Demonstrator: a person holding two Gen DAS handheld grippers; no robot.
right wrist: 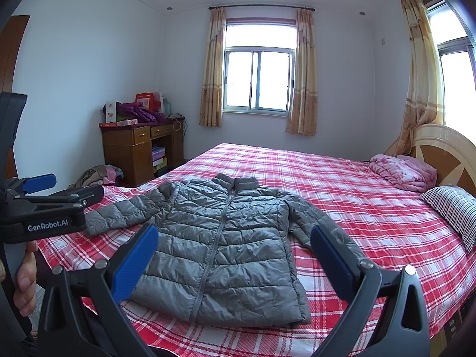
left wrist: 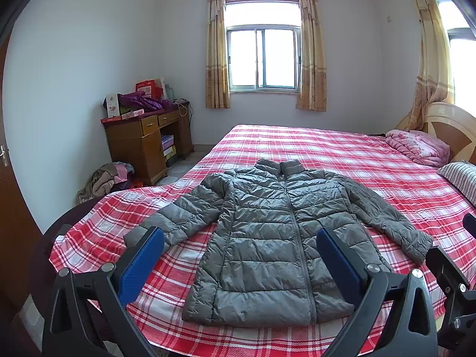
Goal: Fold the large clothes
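Note:
A grey quilted puffer jacket (left wrist: 267,238) lies flat, front up and zipped, on the red plaid bed (left wrist: 327,148), collar toward the window, both sleeves spread out. My left gripper (left wrist: 241,238) is open and empty, held above the jacket's hem near the foot of the bed. My right gripper (right wrist: 235,235) is open and empty, above the jacket's (right wrist: 220,244) right side. The left gripper also shows at the left edge of the right wrist view (right wrist: 44,196), held in a hand.
A pink folded quilt (left wrist: 419,147) and a striped pillow (left wrist: 461,181) lie by the headboard at the right. A wooden desk (left wrist: 145,145) with boxes stands at the far left wall, with a clothes pile (left wrist: 107,178) on the floor beside it.

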